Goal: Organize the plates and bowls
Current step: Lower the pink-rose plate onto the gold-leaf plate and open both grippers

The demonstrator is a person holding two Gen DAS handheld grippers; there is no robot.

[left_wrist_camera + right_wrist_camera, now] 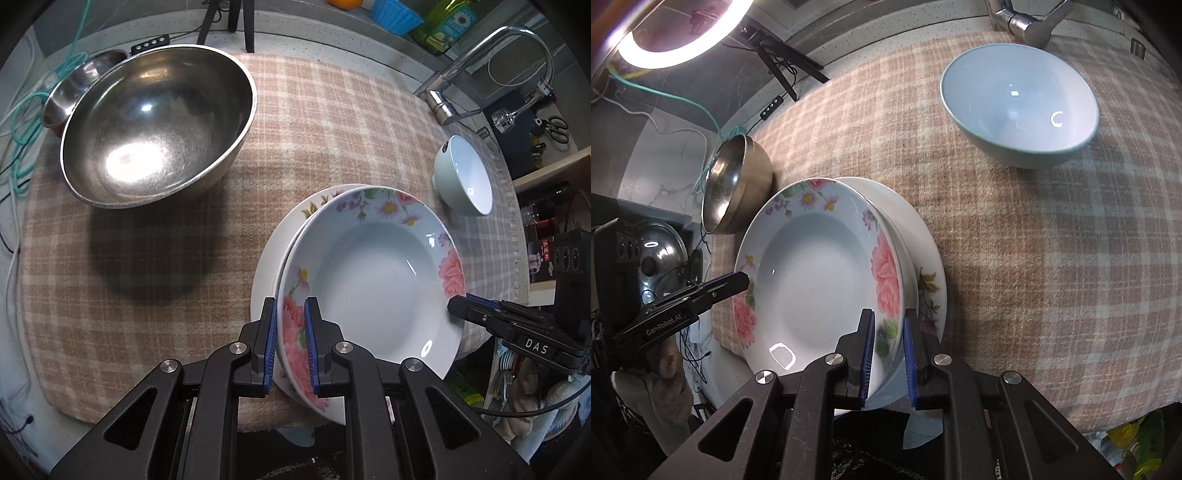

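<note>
Because it is glazed ceramic, the floral plate (376,273) is stiff, slick and breakable, best taken by its flat rim. Each hand-held gripper is clamped there: the left hand-held gripper (290,347) on one side, the right hand-held gripper (889,354) opposite. It sits atop a white plate (923,243) on the checked worktop (1052,258).

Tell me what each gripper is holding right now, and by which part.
Both hold the same floral plate by its rim: the left gripper clamps one side, the right gripper the opposite side. It sits over a white plate.
</note>
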